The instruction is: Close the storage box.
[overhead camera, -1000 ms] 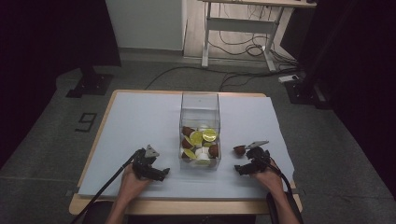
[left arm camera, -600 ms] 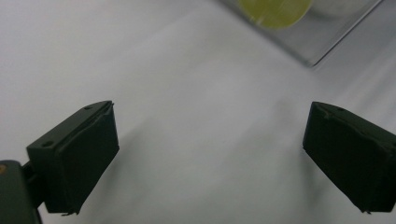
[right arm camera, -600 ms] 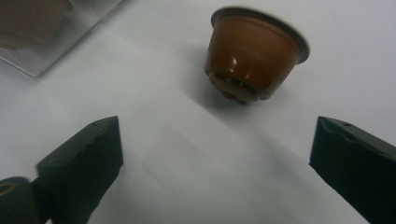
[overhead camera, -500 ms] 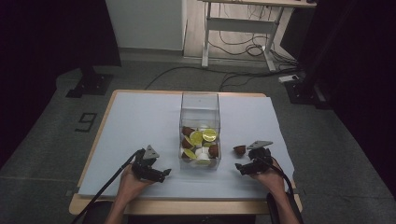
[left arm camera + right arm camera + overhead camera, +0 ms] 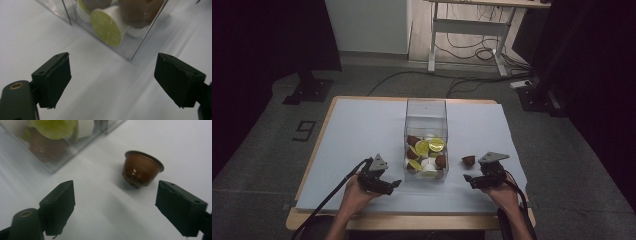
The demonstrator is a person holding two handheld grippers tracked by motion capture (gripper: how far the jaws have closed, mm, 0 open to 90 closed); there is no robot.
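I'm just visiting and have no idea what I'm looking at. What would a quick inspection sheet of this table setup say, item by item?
Surface: table under a pale sheet, wooden edge showing.
Job's things: clear box holding brown, white and yellow-lidded capsules; one brown capsule loose on the sheet right of the box, apart from it.
Clutter: nothing seen.
Grippers: left gripper open, near the box's front left corner; right gripper open, aimed toward the brown capsule, not touching it.
Cables: one cable trails from the left gripper off the table; floor cables behind.
Surroundings: grey floor, desk frame at the back.
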